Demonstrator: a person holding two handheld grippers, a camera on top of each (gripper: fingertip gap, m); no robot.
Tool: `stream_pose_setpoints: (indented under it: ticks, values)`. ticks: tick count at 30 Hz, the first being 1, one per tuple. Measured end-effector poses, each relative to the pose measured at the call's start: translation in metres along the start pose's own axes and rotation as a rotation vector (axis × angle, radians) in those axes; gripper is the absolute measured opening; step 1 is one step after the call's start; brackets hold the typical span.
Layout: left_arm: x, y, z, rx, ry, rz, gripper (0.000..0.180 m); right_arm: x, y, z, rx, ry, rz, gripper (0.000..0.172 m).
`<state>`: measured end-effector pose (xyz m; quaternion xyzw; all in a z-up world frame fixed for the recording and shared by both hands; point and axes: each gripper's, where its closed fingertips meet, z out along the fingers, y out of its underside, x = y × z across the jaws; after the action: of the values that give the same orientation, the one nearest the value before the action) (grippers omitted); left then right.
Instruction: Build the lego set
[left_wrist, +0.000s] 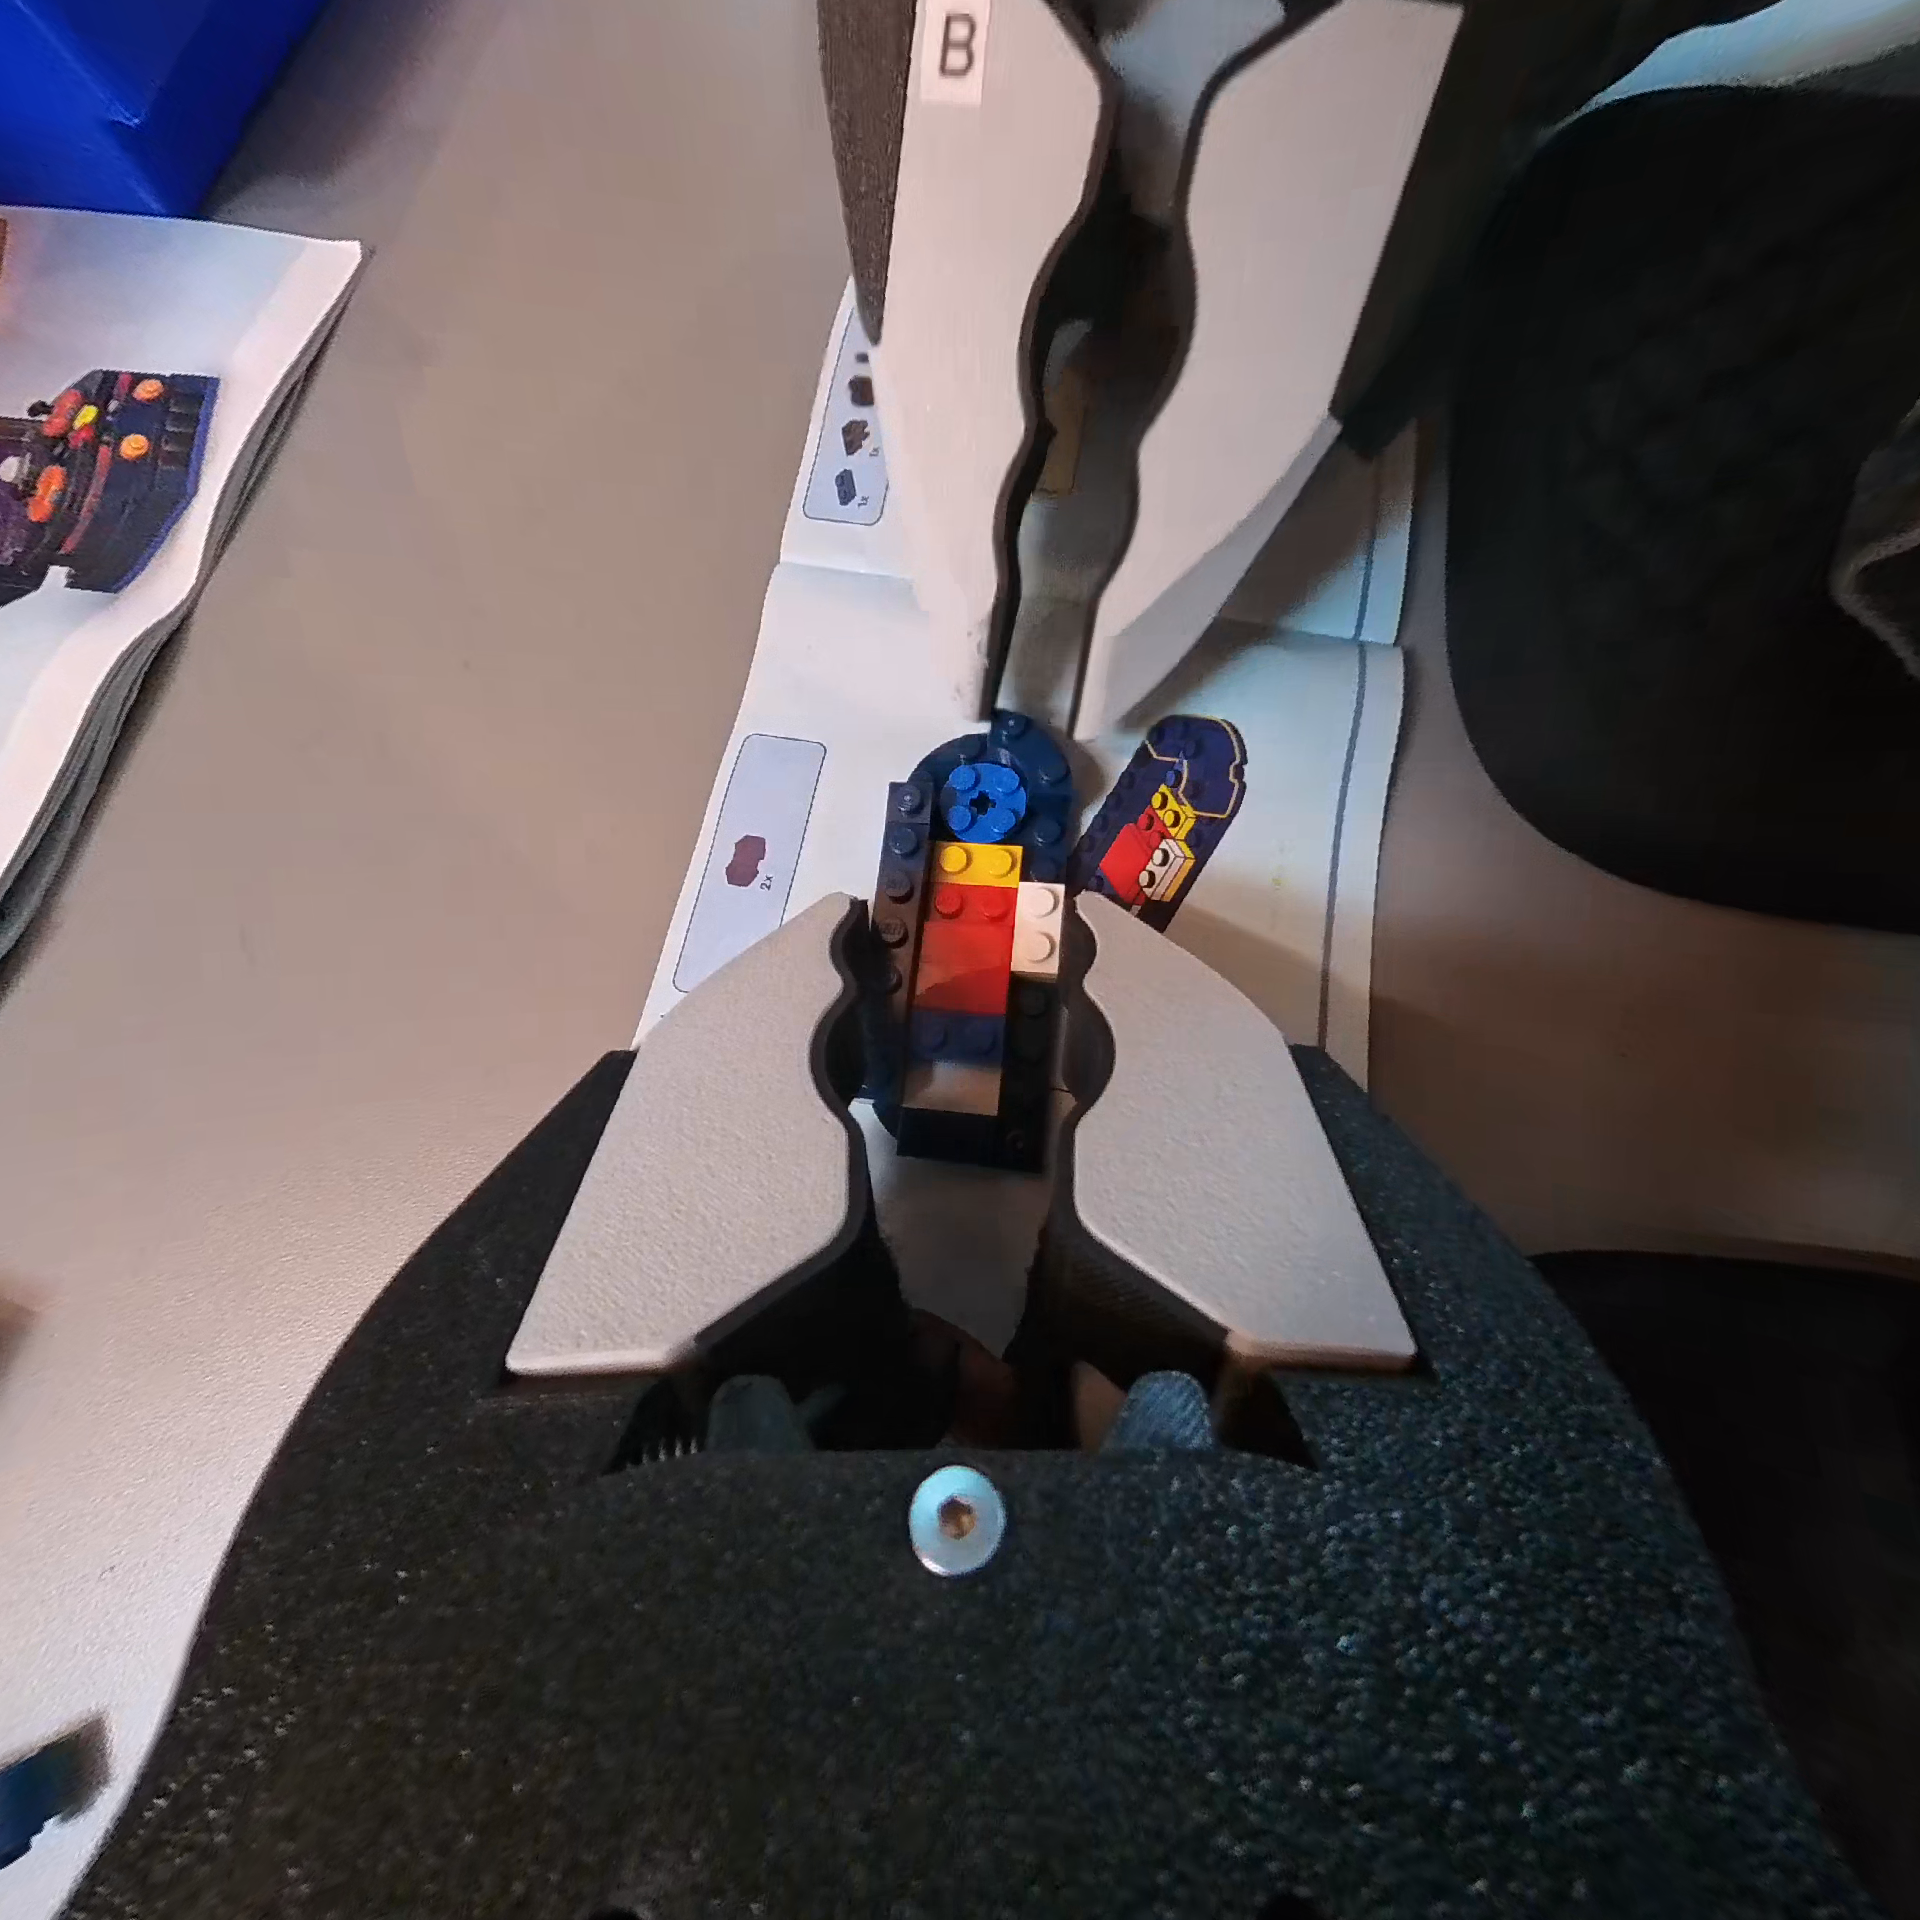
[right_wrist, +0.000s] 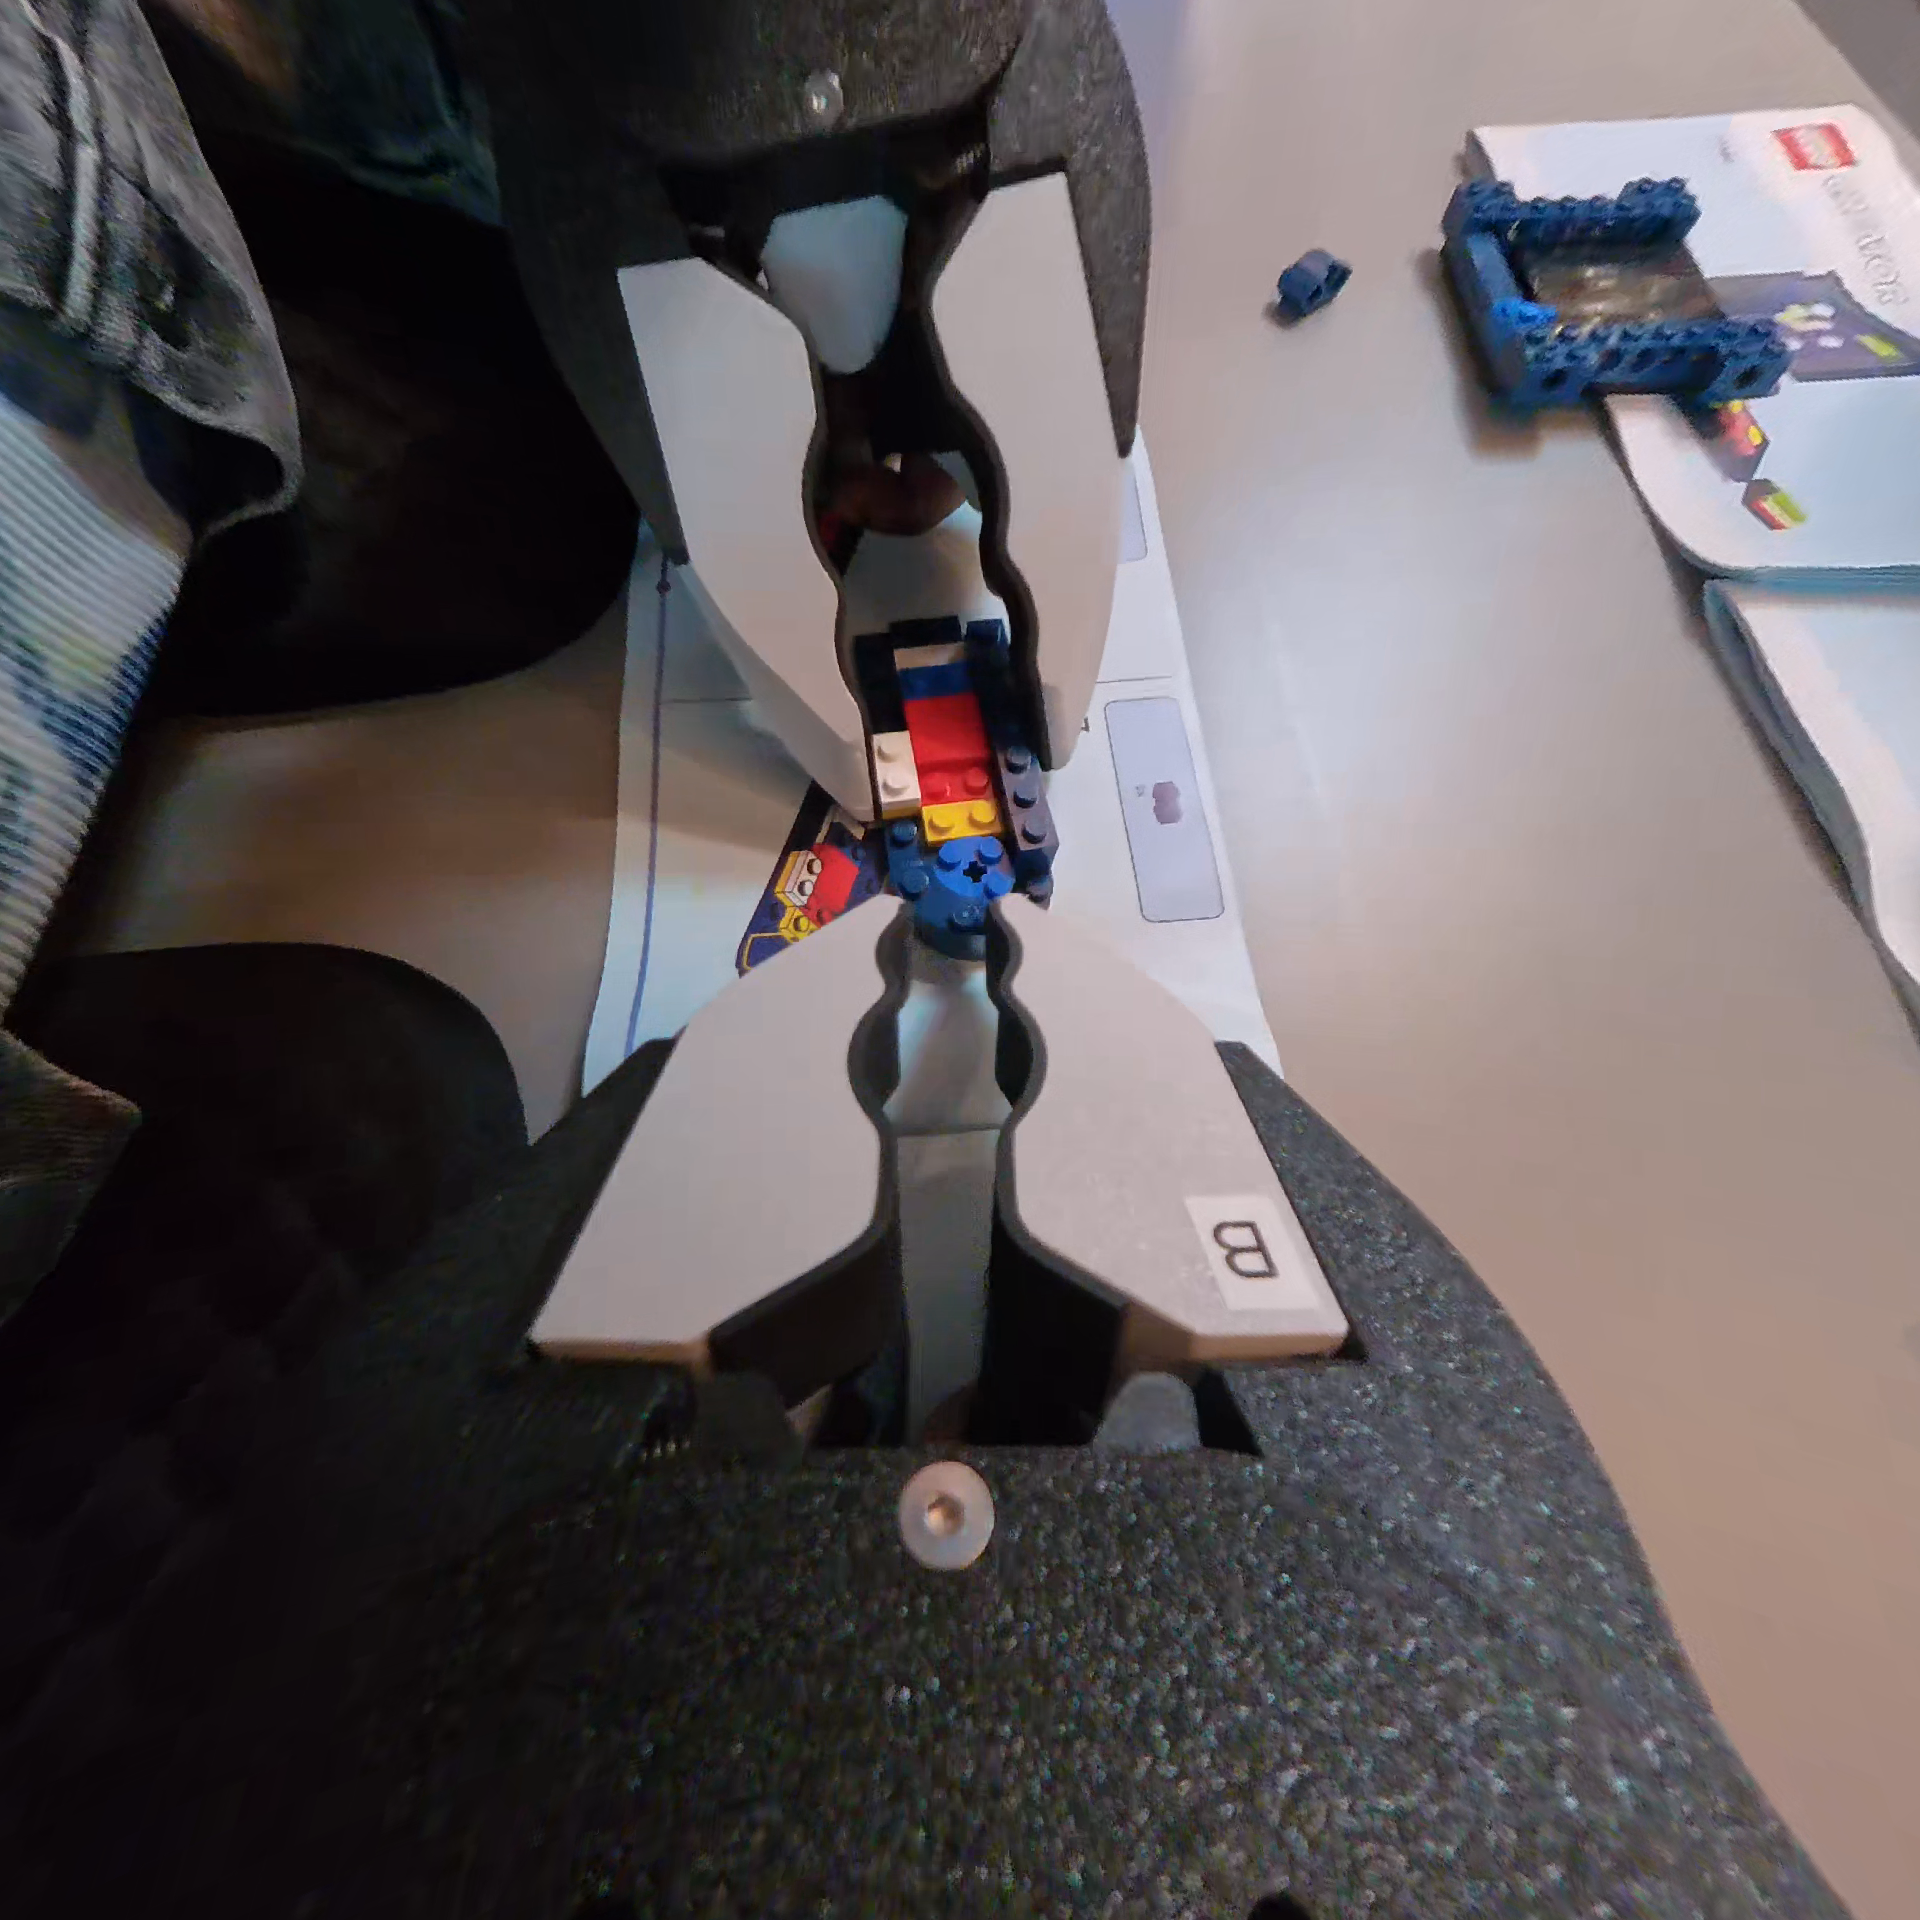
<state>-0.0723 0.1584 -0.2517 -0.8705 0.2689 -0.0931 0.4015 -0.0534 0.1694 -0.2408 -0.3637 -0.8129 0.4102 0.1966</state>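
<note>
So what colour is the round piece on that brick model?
Bright blue round piece, clearest in the left wrist view.

Open instruction booklet (right_wrist: 1766, 488) on the tan table (right_wrist: 1455, 727); blue brick frame (right_wrist: 1600, 291), perhaps unfinished.

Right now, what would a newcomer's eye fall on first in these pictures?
First, the colourful brick model at the centre, clamped between the fingers of the left gripper over an open instruction booklet. The right gripper meets it head-on, fingertips at its rounded dark blue end. Farther off, a blue brick frame lies on another booklet.
</note>
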Motion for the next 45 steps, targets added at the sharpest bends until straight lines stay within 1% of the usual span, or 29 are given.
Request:
stream_pose_setpoints:
  ticks: [10,11,12,13,14,15,17,21,23,28,34,37,39,40,41,42,43,45]
  values:
    - [0.0,0.0,0.0,-0.002,0.003,0.0,0.035,0.0,0.002,0.001,-0.016,0.007,-0.004,0.012]
    - [0.001,0.0,0.0,-0.002,0.004,-0.001,0.035,-0.001,0.001,0.001,-0.009,-0.022,0.016,0.012]
    - [0.001,0.0,0.0,-0.001,0.005,-0.001,0.034,0.0,-0.001,-0.002,0.016,-0.063,0.064,0.017]
    - [0.001,0.0,0.0,-0.001,0.006,-0.002,0.034,0.006,-0.007,-0.006,0.068,-0.088,0.128,0.019]
    - [0.001,0.0,0.0,-0.001,0.006,-0.002,0.034,0.014,-0.013,-0.01,0.115,-0.105,0.173,0.011]
    - [0.001,0.0,0.0,-0.001,0.006,-0.001,0.034,0.021,-0.012,-0.012,0.111,-0.124,0.192,0.0]
    - [0.001,0.0,0.0,-0.001,0.008,-0.003,0.034,0.024,-0.003,-0.008,0.016,-0.197,0.214,0.0]
    - [0.001,0.001,-0.001,-0.002,0.006,-0.001,0.035,0.019,0.0,0.002,-0.049,-0.348,0.317,0.0]
    - [0.0,0.001,-0.001,-0.001,0.008,-0.002,0.035,0.013,0.006,0.006,-0.102,-0.383,0.297,0.0]
    - [0.0,0.001,0.0,0.0,0.012,-0.003,0.034,0.014,0.008,0.009,-0.121,-0.361,0.274,0.0]
    - [0.0,0.001,0.0,-0.002,0.02,-0.002,0.035,0.014,0.007,0.009,-0.107,-0.349,0.262,0.0]
    - [0.0,0.001,0.0,-0.006,0.019,0.005,0.035,0.02,0.001,0.006,-0.048,-0.344,0.322,0.0]
    - [0.001,0.001,0.0,-0.015,0.022,0.011,0.035,0.02,0.002,0.004,-0.059,-0.344,0.329,0.002]
    - [0.001,0.001,0.0,-0.019,0.024,0.014,0.035,0.016,0.005,0.002,-0.077,-0.361,0.316,0.013]
    - [0.001,0.001,0.001,-0.02,0.027,0.016,0.035,0.013,0.006,0.0,-0.088,-0.378,0.293,0.013]
    - [0.0,0.001,0.001,-0.02,0.03,0.019,0.035,0.011,0.009,-0.002,-0.096,-0.378,0.256,0.008]
    - [0.0,0.001,0.001,-0.02,0.034,0.023,0.035,0.012,0.012,-0.003,-0.109,-0.35,0.203,0.002]
    - [0.0,0.001,0.001,-0.014,0.039,0.026,0.035,0.012,0.015,-0.001,-0.114,-0.302,0.085,0.0]
